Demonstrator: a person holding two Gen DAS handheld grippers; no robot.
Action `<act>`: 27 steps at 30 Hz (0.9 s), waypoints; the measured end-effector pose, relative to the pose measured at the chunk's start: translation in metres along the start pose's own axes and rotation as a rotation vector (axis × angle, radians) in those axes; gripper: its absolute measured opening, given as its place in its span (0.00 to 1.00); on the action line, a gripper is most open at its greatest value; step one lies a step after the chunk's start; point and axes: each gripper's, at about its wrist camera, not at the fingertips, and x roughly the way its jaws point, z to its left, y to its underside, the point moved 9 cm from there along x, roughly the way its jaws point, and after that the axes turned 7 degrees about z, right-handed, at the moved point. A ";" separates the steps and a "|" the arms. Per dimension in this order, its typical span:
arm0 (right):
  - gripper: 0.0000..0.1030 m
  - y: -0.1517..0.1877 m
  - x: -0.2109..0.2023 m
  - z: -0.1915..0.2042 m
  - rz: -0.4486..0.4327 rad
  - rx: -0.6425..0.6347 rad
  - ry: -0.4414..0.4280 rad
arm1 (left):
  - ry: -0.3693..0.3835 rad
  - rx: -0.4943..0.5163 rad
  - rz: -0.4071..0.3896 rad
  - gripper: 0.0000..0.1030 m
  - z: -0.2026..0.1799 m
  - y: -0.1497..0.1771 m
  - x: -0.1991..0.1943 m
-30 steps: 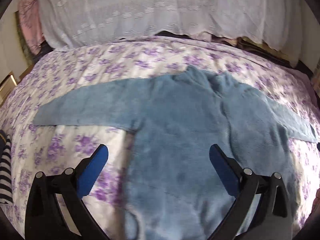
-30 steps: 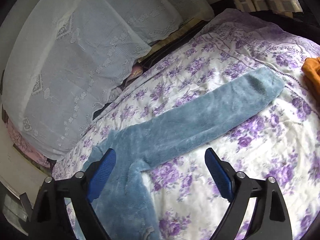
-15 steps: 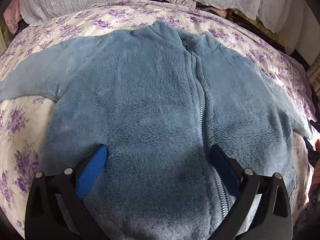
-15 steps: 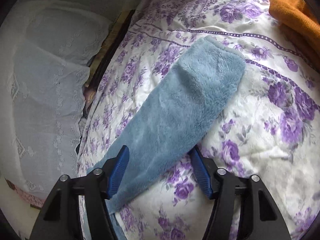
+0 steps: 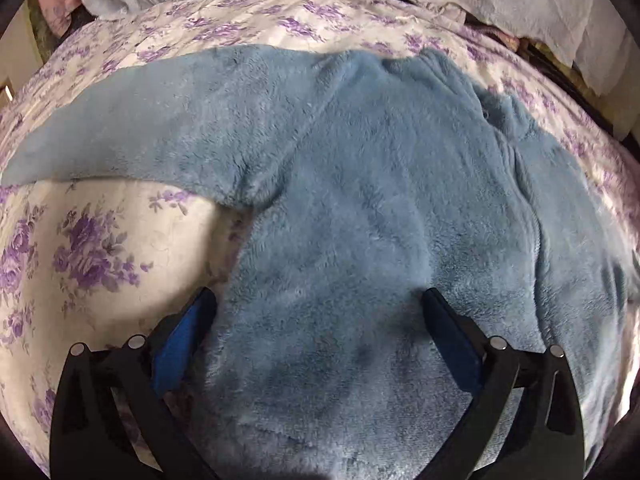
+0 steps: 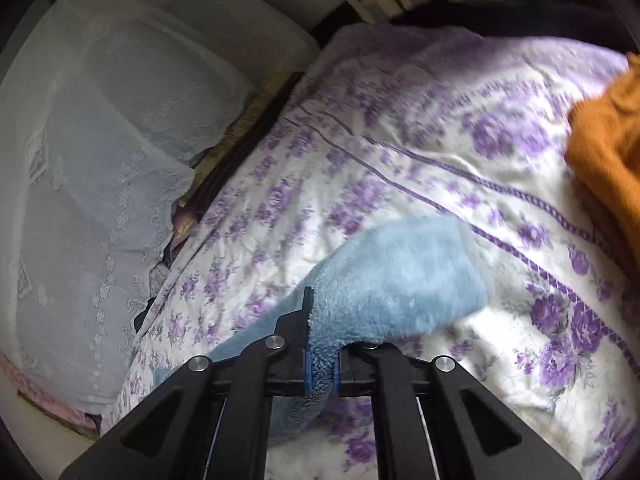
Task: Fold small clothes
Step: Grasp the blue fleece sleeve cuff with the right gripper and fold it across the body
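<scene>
So the blue fleece jacket [image 5: 360, 200] is spread flat on the floral bed [image 5: 100, 240]. Left gripper [image 5: 316, 316] has its fingers wide apart over the jacket's body, gripping nothing. Right gripper [image 6: 320, 360] is pinched tight on the jacket's sleeve [image 6: 400, 276], near an orange garment [image 6: 608, 140].

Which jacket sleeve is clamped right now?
The sleeve in the right tool, pinched shut; the other sleeve lies flat, untouched.

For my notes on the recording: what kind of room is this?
Most likely a bedroom: a white bedspread with purple flowers covers a bed, white lace-covered pillows lie at its head, and a blue fleece jacket lies on it.
</scene>
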 end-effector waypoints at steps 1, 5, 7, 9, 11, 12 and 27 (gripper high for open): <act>0.07 -0.001 -0.006 0.014 -0.009 -0.035 -0.012 | 0.011 0.001 -0.010 0.96 0.000 -0.003 -0.006; 0.07 0.003 -0.024 0.070 -0.014 -0.160 -0.051 | -0.019 0.047 -0.020 0.96 0.006 -0.011 -0.021; 0.07 0.008 -0.031 0.095 -0.015 -0.207 -0.063 | -0.047 0.059 -0.030 0.96 0.017 -0.016 -0.027; 0.07 0.014 -0.036 0.117 -0.017 -0.239 -0.074 | -0.102 0.073 -0.058 0.96 0.037 -0.018 -0.032; 0.07 0.021 -0.037 0.139 -0.016 -0.266 -0.083 | -0.175 0.051 -0.092 0.96 0.064 -0.021 -0.032; 0.07 0.025 -0.038 0.149 -0.015 -0.278 -0.088 | -0.207 0.024 -0.089 0.96 0.076 -0.022 -0.030; 0.07 0.128 -0.023 0.293 0.038 -0.462 -0.165 | -0.120 -0.126 -0.073 0.96 0.121 -0.034 -0.044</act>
